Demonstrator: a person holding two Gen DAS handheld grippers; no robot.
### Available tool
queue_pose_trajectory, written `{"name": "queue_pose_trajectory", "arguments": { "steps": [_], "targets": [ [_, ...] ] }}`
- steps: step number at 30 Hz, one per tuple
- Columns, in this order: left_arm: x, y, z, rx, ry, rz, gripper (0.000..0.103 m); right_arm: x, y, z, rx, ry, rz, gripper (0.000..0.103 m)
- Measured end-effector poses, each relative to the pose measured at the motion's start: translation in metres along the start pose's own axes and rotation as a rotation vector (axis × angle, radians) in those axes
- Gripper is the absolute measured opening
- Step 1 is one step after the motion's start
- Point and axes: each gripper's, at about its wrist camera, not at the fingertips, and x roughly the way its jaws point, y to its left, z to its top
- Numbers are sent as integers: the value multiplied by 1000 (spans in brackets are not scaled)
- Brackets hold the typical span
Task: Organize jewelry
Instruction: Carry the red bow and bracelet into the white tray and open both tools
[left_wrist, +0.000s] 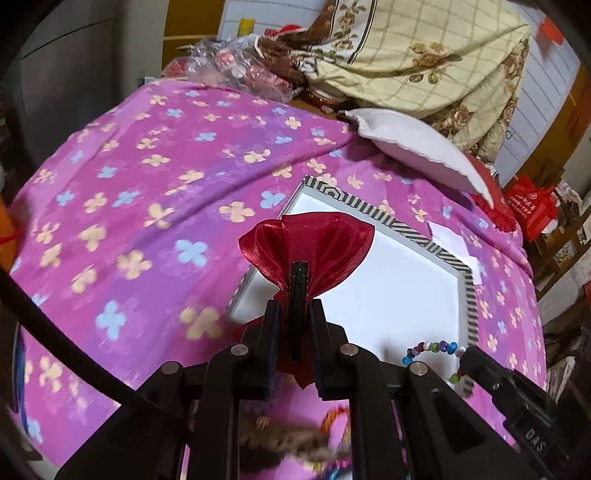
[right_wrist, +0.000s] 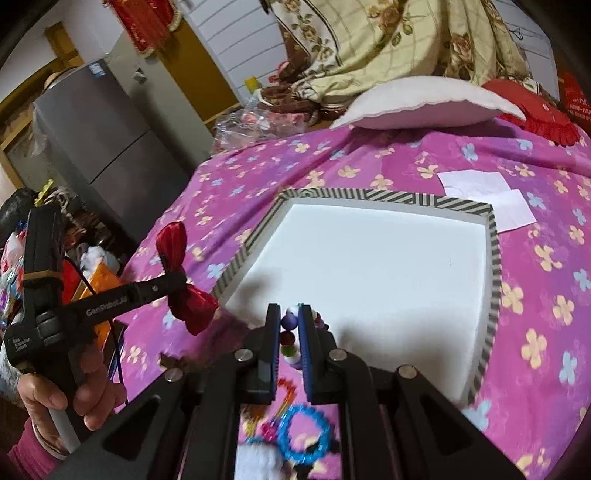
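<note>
My left gripper (left_wrist: 294, 308) is shut on the black clip of a red satin bow hair clip (left_wrist: 314, 236), held above the near left corner of a shallow white box with a black-and-white striped rim (left_wrist: 373, 212). From the right wrist view the same bow (right_wrist: 173, 247) hangs off the left gripper (right_wrist: 176, 276) beside the box rim (right_wrist: 494, 258). My right gripper (right_wrist: 289, 314) is shut on a multicoloured bead bracelet (right_wrist: 289, 320) over the box's near edge; that bracelet (left_wrist: 432, 349) also shows in the left wrist view.
The box lies on a pink flowered bedspread (left_wrist: 147, 184). More jewelry lies near me, including a blue beaded ring (right_wrist: 304, 434). A white pillow (right_wrist: 424, 101), a folded floral quilt (right_wrist: 388, 40), white paper slips (right_wrist: 484, 192) and a grey fridge (right_wrist: 107, 140) lie beyond.
</note>
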Motion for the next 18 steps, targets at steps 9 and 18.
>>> {"name": "queue_pose_trajectory", "arguments": {
  "steps": [9,18],
  "targets": [
    [66,-1,5,27,107,99,35,64,-1,6,-6,94,-17,10],
    [78,16,-3,29,141,137,36,116,9,3,-4,167,-5,10]
  ]
}}
